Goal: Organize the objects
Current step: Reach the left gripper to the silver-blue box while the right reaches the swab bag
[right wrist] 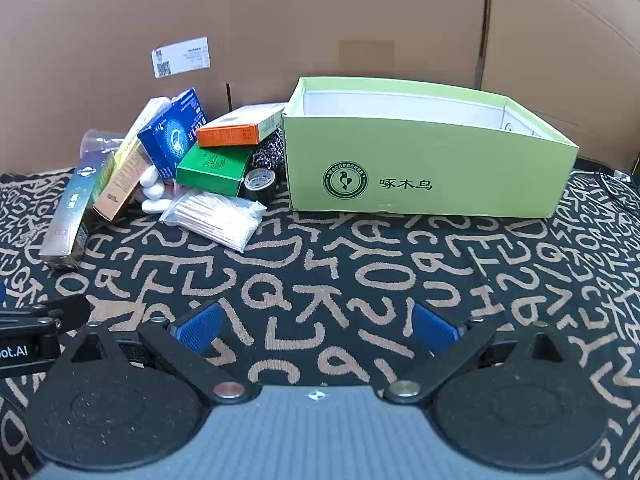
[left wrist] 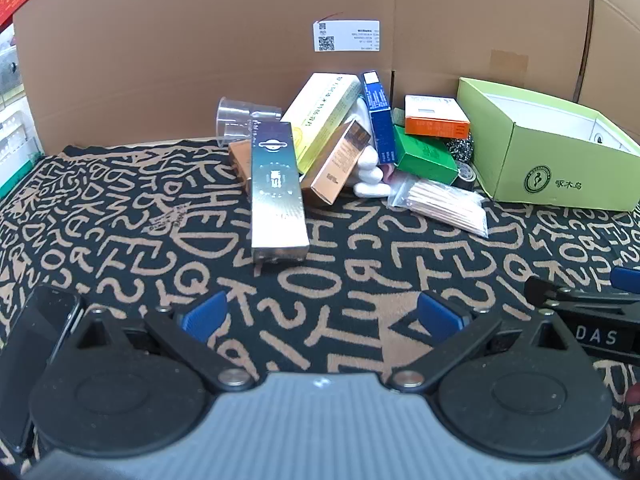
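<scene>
A pile of small boxes lies at the back: a long silver box (left wrist: 277,188) (right wrist: 70,216), a yellow box (left wrist: 324,116), a tan box (left wrist: 340,162) (right wrist: 120,184), a blue box (left wrist: 378,118) (right wrist: 174,136), a green box (left wrist: 424,154) (right wrist: 212,168) and an orange box (left wrist: 436,122) (right wrist: 236,130). A bag of sticks (left wrist: 444,206) (right wrist: 216,218) lies in front. An open light-green box (left wrist: 560,152) (right wrist: 428,164) stands to the right. My left gripper (left wrist: 320,316) and right gripper (right wrist: 316,328) are open and empty, low over the cloth, well short of the pile.
A black cloth with tan letters (left wrist: 360,264) (right wrist: 360,264) covers the table. A cardboard wall (left wrist: 240,40) (right wrist: 320,20) closes the back. A clear cup (left wrist: 240,120), black tape roll (right wrist: 260,184), steel scourer (left wrist: 460,148) and white object (left wrist: 372,172) sit in the pile. A dark phone (left wrist: 36,344) lies left.
</scene>
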### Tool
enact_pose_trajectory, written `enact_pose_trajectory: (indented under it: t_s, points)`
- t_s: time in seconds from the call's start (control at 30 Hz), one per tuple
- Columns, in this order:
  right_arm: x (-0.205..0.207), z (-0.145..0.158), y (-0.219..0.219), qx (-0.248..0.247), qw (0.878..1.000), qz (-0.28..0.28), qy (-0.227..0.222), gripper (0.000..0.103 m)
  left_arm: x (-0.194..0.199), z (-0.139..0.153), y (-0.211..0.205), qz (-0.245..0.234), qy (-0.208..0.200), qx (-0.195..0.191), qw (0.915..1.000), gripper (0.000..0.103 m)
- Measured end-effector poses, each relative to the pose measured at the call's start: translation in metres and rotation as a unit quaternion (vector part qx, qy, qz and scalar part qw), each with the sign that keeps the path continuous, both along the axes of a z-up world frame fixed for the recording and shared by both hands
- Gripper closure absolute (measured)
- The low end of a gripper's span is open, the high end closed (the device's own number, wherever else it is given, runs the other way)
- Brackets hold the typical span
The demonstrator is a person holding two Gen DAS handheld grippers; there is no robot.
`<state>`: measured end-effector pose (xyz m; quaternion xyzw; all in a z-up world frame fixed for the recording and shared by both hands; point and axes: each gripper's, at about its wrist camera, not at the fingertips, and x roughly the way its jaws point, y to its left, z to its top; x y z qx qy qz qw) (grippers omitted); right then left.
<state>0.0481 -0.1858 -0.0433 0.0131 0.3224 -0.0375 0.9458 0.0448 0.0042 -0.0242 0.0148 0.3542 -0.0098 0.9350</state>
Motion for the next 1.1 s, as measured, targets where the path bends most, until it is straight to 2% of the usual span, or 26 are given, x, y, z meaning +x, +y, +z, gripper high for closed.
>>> enact_pose_trajectory:
  t_s: [0.4,0.67,0.77,0.87,0.9,0.93,0.97,1.0,1.07,1.1]
  points:
    - [0.025,-0.005,0.007,-0.014,0.999,0.013,0.028,0.000,0.021,-0.003,0.005,-0.007,0.010,0.005,0.9999,0.000]
    - [0.050,0.004,0.021,-0.010,0.996,0.089,0.017,0.000,0.054,0.013,0.026,-0.027,0.010,-0.002,0.9996,0.000]
    - [0.062,0.005,0.032,-0.042,0.991,0.124,-0.009,0.000,0.074,0.016,0.033,-0.024,0.005,-0.005,0.9997,0.000]
    - [0.077,-0.003,0.040,-0.092,0.984,0.149,-0.014,0.001,0.092,0.013,0.034,-0.032,0.000,-0.010,0.9994,0.000]
    - [0.081,-0.006,0.040,-0.099,0.983,0.153,-0.015,0.007,0.098,0.009,0.035,-0.031,0.003,-0.008,0.9995,0.001]
    - [0.083,-0.007,0.039,-0.096,0.983,0.156,-0.019,0.011,0.103,0.005,0.036,-0.031,0.004,-0.009,0.9995,0.007]
    - [0.083,-0.007,0.035,-0.073,0.984,0.163,-0.023,0.022,0.107,0.001,0.038,-0.032,0.007,-0.013,0.9994,0.017]
    - [0.083,-0.006,0.031,-0.045,0.985,0.167,-0.016,0.041,0.108,-0.004,0.040,-0.033,0.010,-0.019,0.9992,0.022]
    - [0.080,-0.002,0.022,0.019,0.984,0.175,0.000,0.065,0.109,-0.012,0.048,-0.048,0.020,-0.049,0.9974,0.049]
    - [0.076,0.000,0.021,0.030,0.984,0.176,0.000,0.068,0.108,-0.014,0.051,-0.050,0.030,-0.061,0.9964,0.053]
